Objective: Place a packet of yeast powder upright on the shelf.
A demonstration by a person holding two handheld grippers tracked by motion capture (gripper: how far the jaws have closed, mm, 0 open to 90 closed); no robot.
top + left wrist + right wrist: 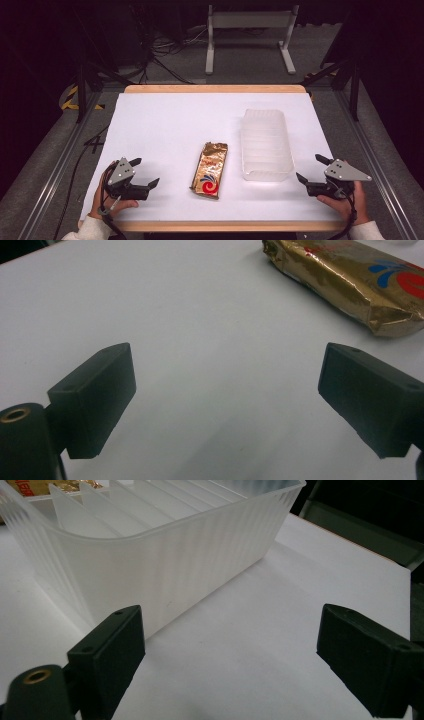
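- Two hand-held black grippers rest low at the near corners of a white-covered table with a pale wooden edge (215,88), the left gripper (145,172) and the right gripper (308,169) each with jaws spread apart and nothing between them.
- Around the table, a dark room: grey floor, tangled black cables (165,47) and a white metal stand (248,30) beyond the far edge, yellow-and-black tape (70,97) at the far left.
- A crinkled gold foil packet with a red-and-blue swirl (210,169) lies flat near the table's middle, just left of a ribbed translucent plastic container (266,145), close but apart.
- The left gripper view adds the packet's folded, creased end (350,282), lying ahead and to the right of the jaws on bare white.
- The right gripper view adds the container's rounded corner (165,575) close ahead of the jaws, its inner ridges, and a sliver of gold seen past its far wall.
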